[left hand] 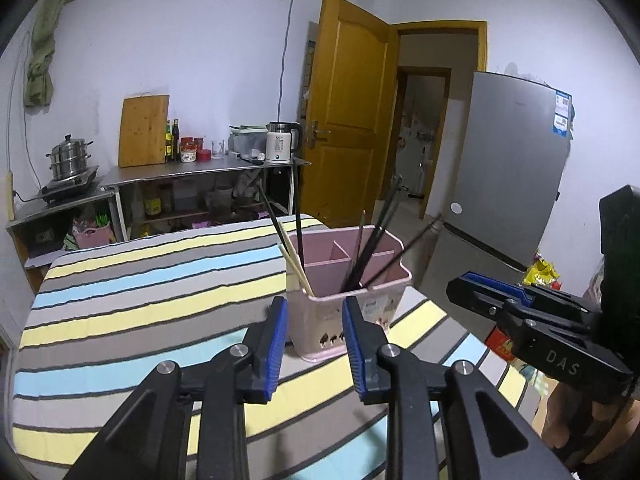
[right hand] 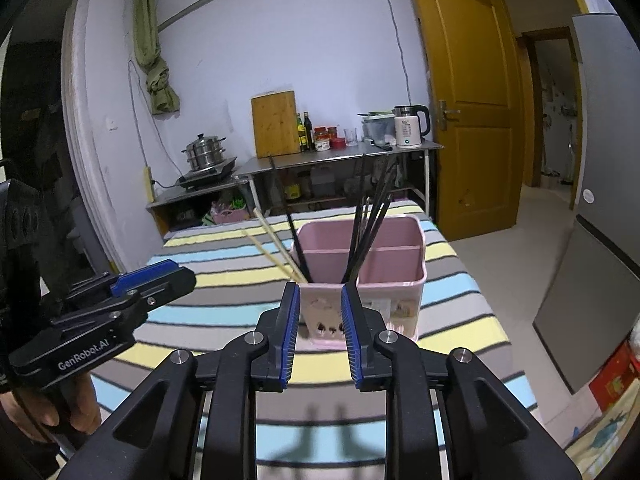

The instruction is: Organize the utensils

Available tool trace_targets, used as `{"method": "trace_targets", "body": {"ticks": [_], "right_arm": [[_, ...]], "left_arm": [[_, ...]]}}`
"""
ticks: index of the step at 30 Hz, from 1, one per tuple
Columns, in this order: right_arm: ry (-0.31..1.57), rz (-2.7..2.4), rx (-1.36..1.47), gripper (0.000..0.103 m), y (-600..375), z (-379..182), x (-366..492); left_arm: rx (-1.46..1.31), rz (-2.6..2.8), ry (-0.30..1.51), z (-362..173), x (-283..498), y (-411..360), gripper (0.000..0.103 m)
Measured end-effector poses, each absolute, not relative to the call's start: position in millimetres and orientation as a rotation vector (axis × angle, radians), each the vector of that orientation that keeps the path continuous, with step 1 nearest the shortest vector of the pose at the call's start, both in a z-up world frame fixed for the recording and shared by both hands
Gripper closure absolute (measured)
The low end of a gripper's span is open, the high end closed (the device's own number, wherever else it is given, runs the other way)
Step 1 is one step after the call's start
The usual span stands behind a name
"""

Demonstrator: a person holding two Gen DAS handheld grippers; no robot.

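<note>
A pink divided utensil holder (left hand: 320, 320) stands on the striped tablecloth (left hand: 140, 292); it also shows in the right wrist view (right hand: 400, 284). Black chopsticks (left hand: 376, 240) and pale wooden chopsticks (left hand: 294, 264) lean in its compartments, seen too in the right wrist view (right hand: 368, 236) (right hand: 276, 254). My left gripper (left hand: 315, 304) is open and empty just short of the holder. My right gripper (right hand: 320, 288) is open and empty, also just before the holder. Each gripper appears at the side of the other's view (left hand: 480, 288) (right hand: 156, 276).
A steel counter (left hand: 200, 170) behind the table carries a cutting board (left hand: 144, 130), bottles, jars and a kettle (left hand: 282, 142). A steamer pot (left hand: 68, 158) sits at left. A yellow door (left hand: 344, 120) and a grey fridge (left hand: 512, 168) stand to the right.
</note>
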State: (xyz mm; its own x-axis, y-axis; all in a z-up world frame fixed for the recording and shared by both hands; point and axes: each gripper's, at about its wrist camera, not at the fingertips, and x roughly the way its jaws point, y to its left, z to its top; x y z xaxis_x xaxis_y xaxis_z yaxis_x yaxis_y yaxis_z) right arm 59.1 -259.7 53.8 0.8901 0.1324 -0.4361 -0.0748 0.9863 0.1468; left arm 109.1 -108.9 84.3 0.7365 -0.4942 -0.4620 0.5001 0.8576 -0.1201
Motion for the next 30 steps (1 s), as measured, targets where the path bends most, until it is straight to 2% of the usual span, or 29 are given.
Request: {"method": "trace_targets", "body": {"ticks": [18,30], "right_arm": [[0.489,0.063,0.119,0.080,-255,-4,14],[0.501,0.043,0.106,0.080,-255,-11,11]], "left_arm": [[0.018,-0.508,0.511,21,65,-94,0.075],[-0.007,-0.494,0.499,14,60,-87,0.075]]}}
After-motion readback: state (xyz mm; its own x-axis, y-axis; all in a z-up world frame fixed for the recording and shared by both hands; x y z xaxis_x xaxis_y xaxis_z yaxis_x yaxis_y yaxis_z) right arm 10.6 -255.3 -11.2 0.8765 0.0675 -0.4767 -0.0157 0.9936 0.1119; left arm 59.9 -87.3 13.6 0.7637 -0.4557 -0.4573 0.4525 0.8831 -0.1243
